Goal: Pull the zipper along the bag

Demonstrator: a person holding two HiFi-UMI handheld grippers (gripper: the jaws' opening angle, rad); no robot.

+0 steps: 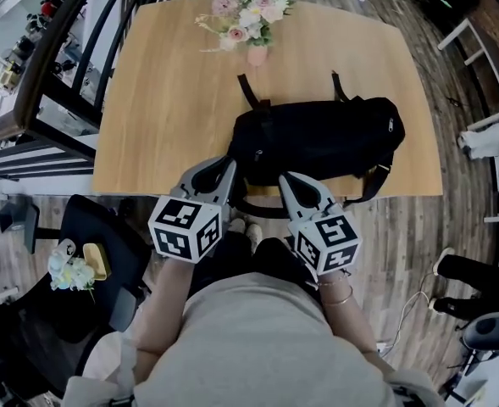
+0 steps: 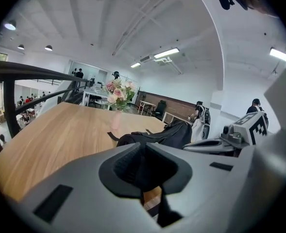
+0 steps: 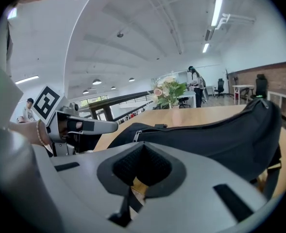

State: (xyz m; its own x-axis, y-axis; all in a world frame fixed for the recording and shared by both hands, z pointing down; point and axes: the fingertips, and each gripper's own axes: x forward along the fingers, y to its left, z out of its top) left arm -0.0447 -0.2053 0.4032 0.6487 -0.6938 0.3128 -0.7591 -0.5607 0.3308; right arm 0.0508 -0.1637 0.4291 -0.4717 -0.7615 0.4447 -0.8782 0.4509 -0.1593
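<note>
Both tongs are fully closed and hold nothing: the left tongs (image 1: 227, 164) and the right tongs (image 1: 285, 180) point away from me at the near edge of the counter (image 1: 164, 100), tips angled slightly toward each other, just short of the bag (image 1: 317, 138). My forearms are drawn in close to my body, marker cubes facing up. The bag lies on its side on the near right part of the counter, long axis running left to right. The zipper pull (image 3: 136, 136) sits at its left end, near the right tongs but not touched. Hazards from here, as I judge them: closed tongs will only nudge the pull, so open before approach. With no hold on the bag, a pull along the zipper will likely drag the whole bag instead of running the slider. The strap (image 1: 257, 210) loops over the near edge beside both tips and may snag them. A hard shove away from me would send the bag toward the flowers (image 1: 249, 15).
</note>
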